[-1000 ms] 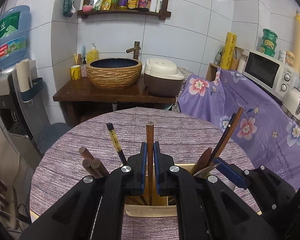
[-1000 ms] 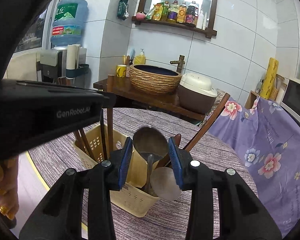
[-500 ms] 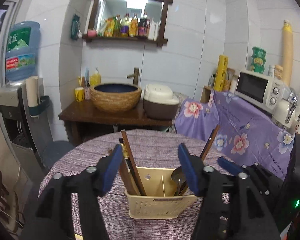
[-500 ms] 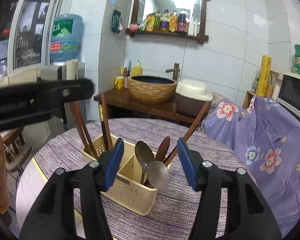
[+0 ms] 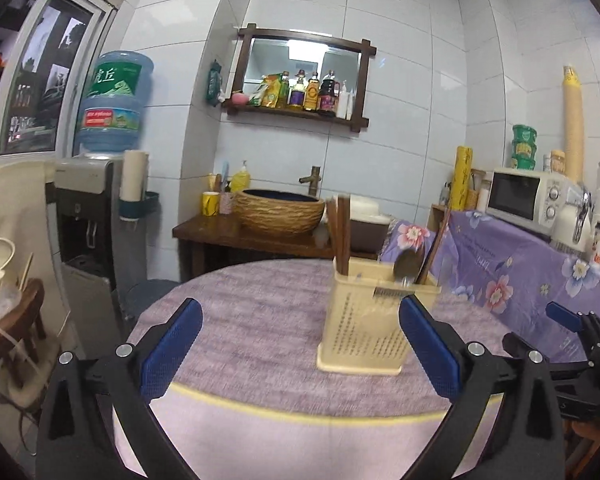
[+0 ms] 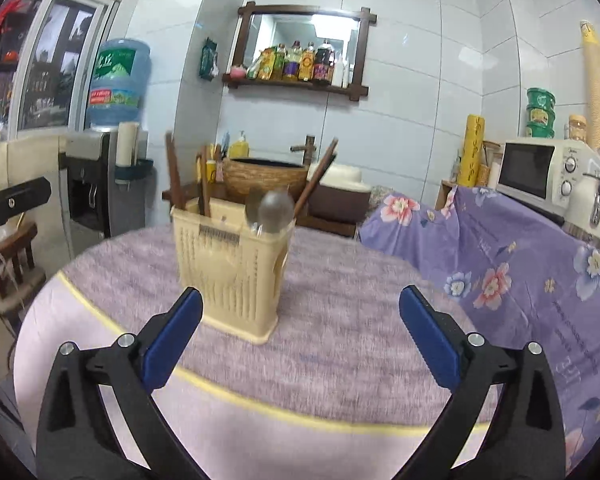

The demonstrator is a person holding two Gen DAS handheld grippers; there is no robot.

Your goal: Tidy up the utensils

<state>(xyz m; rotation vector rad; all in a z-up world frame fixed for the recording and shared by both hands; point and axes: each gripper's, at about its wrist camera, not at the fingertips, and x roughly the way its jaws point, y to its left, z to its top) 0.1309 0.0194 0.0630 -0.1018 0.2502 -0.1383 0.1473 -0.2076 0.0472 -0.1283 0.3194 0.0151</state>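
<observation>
A cream plastic utensil holder point(image 5: 374, 316) point(image 6: 232, 268) stands upright on the round purple table point(image 5: 260, 320) point(image 6: 340, 320). Brown chopsticks point(image 5: 340, 236) point(image 6: 176, 180) stick up from one compartment; metal spoons point(image 5: 406, 266) point(image 6: 274, 208) and a long wooden utensil point(image 6: 318, 176) stand in the other. My left gripper point(image 5: 300, 320) hangs back from the holder, its jaws opening wide with nothing between them. My right gripper point(image 6: 300, 312) is likewise drawn back, its jaws opening, nothing pressed by its pads. The right gripper point(image 5: 564, 320) also shows at the right edge of the left wrist view.
Behind the table stand a wooden counter with a woven basin point(image 5: 280, 212), a rice cooker point(image 6: 340, 188), a water dispenser point(image 5: 88, 216) and a flowered purple cloth point(image 5: 520, 268) under a microwave point(image 5: 528, 196). A wooden stool point(image 5: 8, 320) stands at the left.
Both grippers let go of the utensils, opened wide and pulled back from the holder, which now looks smaller and farther. The chopsticks and spoons stay standing in it.
</observation>
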